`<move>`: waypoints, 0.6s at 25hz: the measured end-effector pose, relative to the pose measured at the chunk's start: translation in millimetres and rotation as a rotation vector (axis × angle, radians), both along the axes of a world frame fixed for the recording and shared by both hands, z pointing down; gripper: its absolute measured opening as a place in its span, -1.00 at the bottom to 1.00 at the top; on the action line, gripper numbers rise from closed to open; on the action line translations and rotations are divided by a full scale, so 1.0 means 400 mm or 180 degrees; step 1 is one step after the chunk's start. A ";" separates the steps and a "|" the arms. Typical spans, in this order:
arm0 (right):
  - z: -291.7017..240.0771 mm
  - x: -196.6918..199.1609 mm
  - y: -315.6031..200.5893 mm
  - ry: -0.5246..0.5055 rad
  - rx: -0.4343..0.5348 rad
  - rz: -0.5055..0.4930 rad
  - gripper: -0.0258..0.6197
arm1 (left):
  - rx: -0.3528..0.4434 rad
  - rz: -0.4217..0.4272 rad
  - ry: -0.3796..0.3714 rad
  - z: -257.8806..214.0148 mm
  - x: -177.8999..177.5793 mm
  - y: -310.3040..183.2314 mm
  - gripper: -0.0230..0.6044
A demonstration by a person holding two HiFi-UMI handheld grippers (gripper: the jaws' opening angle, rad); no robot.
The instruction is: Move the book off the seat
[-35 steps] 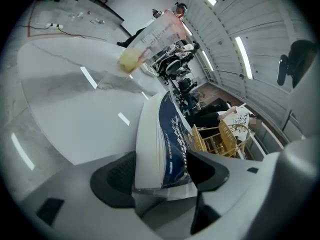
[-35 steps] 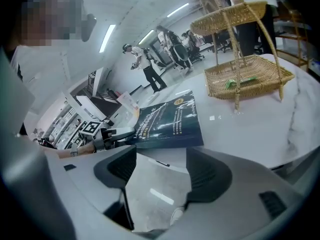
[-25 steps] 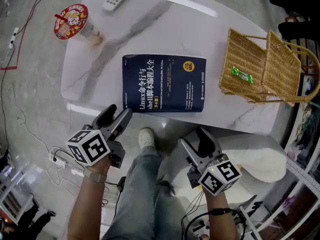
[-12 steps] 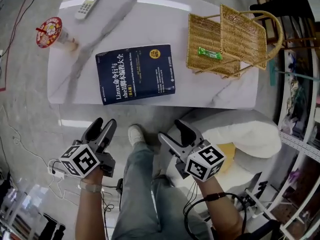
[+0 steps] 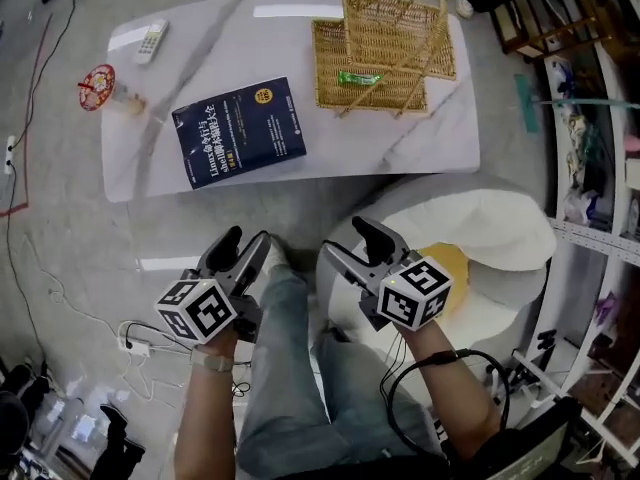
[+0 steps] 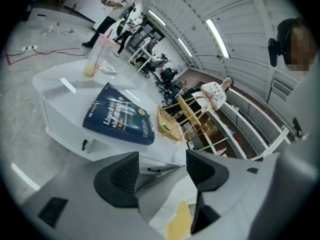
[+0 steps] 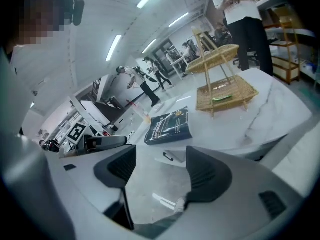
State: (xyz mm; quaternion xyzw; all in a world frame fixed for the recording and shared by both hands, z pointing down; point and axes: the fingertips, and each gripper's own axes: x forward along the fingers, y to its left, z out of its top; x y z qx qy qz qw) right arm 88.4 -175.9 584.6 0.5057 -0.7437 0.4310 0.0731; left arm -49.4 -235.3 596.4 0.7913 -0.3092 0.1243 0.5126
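Note:
A dark blue book [image 5: 238,131] [image 6: 121,116] [image 7: 169,125] lies flat on the white marble table [image 5: 420,138], left of its middle. The white seat [image 5: 490,238] with a yellow patch stands near the table's front right, with no book on it. My left gripper [image 5: 245,249] [image 6: 160,170] is open and empty, held above the floor short of the table. Beside it, my right gripper [image 5: 352,245] [image 7: 156,166] is open and empty too, over the seat's left edge. Both stand well apart from the book.
A wicker basket [image 5: 383,50] with a green packet [image 5: 358,78] stands on the table's right part. A remote [image 5: 151,41] and a lidded cup [image 5: 100,86] sit at the left end. Cables [image 5: 60,278] trail on the floor. Shelving [image 5: 590,118] runs along the right. The person's leg [image 5: 290,378] is between the grippers.
The view has drawn back and turned, so the table looks smaller and farther. Both grippers stay open and empty, now farther from the table. The book keeps its place on it.

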 end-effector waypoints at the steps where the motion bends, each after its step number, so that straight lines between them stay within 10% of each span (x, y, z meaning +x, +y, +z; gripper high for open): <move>1: -0.020 0.017 0.018 0.0006 0.0008 0.0025 0.01 | 0.0003 0.0045 0.0024 -0.023 0.026 0.022 0.02; 15: -0.359 0.122 0.155 -0.0058 0.0390 0.0163 0.01 | 0.0336 0.0751 0.0153 -0.377 0.284 0.230 0.02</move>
